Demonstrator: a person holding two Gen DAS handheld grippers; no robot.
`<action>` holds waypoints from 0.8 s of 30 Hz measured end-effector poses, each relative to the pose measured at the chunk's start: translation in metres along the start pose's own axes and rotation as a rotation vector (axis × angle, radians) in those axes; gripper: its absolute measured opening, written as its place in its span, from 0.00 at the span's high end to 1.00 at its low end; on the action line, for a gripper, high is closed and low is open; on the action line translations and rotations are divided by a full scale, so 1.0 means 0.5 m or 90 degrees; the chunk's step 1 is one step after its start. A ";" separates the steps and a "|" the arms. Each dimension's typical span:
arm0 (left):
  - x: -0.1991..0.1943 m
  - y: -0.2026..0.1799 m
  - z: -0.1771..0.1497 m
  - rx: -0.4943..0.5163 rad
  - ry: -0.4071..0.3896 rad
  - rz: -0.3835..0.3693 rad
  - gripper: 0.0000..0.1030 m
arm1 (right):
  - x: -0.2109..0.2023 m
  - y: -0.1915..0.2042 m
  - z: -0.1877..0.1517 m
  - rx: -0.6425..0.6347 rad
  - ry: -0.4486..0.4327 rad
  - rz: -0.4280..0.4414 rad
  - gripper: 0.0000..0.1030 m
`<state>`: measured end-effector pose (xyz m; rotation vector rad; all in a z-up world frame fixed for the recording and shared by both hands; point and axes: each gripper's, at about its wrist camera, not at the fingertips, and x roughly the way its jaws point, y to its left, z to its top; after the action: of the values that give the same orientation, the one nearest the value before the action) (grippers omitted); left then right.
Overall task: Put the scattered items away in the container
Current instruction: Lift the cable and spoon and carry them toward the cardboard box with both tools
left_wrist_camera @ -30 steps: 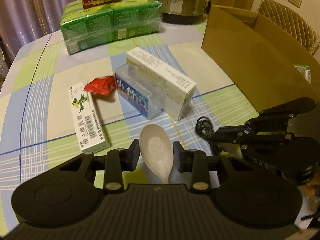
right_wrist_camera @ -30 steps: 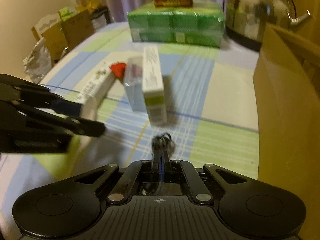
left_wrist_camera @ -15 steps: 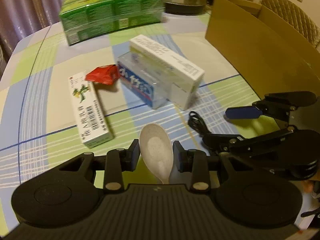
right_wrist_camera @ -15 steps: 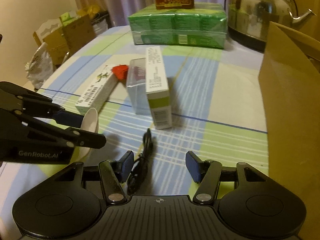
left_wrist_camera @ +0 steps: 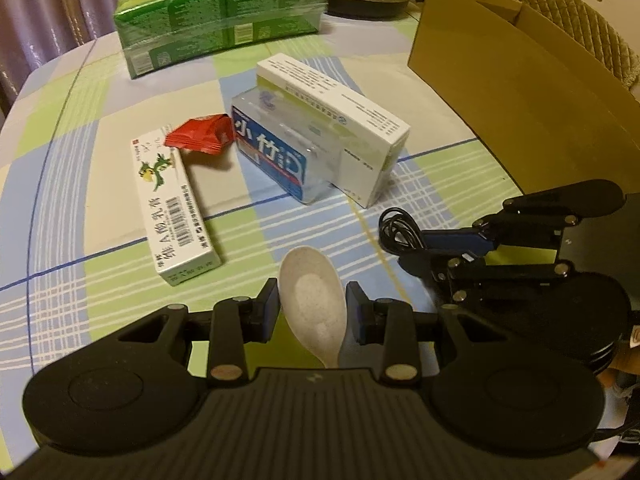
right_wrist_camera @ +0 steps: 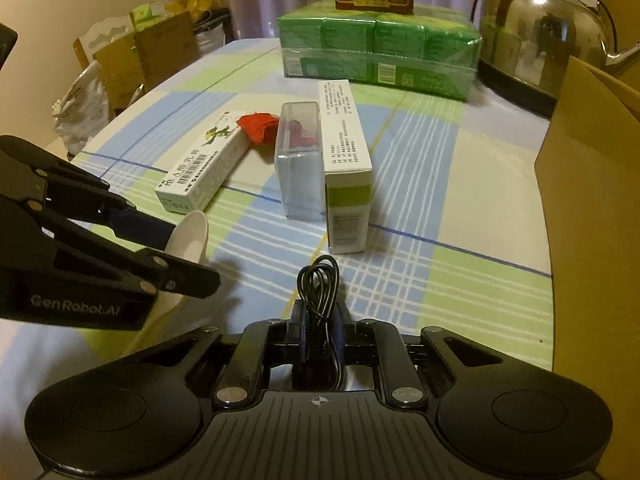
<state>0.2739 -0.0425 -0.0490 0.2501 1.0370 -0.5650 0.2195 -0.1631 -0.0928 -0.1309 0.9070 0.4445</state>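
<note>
Left wrist view: left tongs (left_wrist_camera: 312, 310) sit partly open around a pale spoon (left_wrist_camera: 314, 300), bowl forward between the pads; whether the pads touch it cannot be told. Right tongs (left_wrist_camera: 412, 246) appear at right, closed on a coiled black cable (left_wrist_camera: 396, 228). Lying loose on the checked surface (left_wrist_camera: 440, 184): a long white tube carton (left_wrist_camera: 172, 204), a red wrapper (left_wrist_camera: 200, 136) at its far end, a clear blue-labelled case (left_wrist_camera: 276, 156) touching a white medicine box (left_wrist_camera: 340, 120). The cardboard box (left_wrist_camera: 520, 92) stands open at far right; its inside is hidden from here. Right wrist view: right tongs (right_wrist_camera: 320, 332) are nearly shut with the cable (right_wrist_camera: 320, 284) pinched between them, its loop sticking out ahead. Left tongs (right_wrist_camera: 176, 256) enter from the left with the spoon (right_wrist_camera: 190, 236) between their fingers. Tube carton (right_wrist_camera: 200, 172), red wrapper (right_wrist_camera: 258, 126), clear case (right_wrist_camera: 300, 160) and medicine box (right_wrist_camera: 344, 160) remain on the surface; the cardboard box (right_wrist_camera: 592, 200) wall fills the right edge. Judgement: early stage. Two items are in hand or nearly so, neither yet in the box; four scattered items are untouched. The green bundle and kettle at the back look like standing fixtures, not part of the job.
</note>
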 end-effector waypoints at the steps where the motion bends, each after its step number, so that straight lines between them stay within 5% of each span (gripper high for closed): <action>1: 0.000 -0.002 0.000 0.000 0.000 -0.003 0.71 | -0.002 -0.002 0.000 0.002 -0.002 0.000 0.91; 24: -0.066 -0.023 0.045 -0.016 -0.065 -0.018 0.71 | -0.127 -0.037 0.047 0.059 -0.116 -0.025 0.91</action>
<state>0.2716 -0.0514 -0.0085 0.1829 0.9494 -0.5845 0.2108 -0.1932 -0.0300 -0.0232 0.7427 0.3712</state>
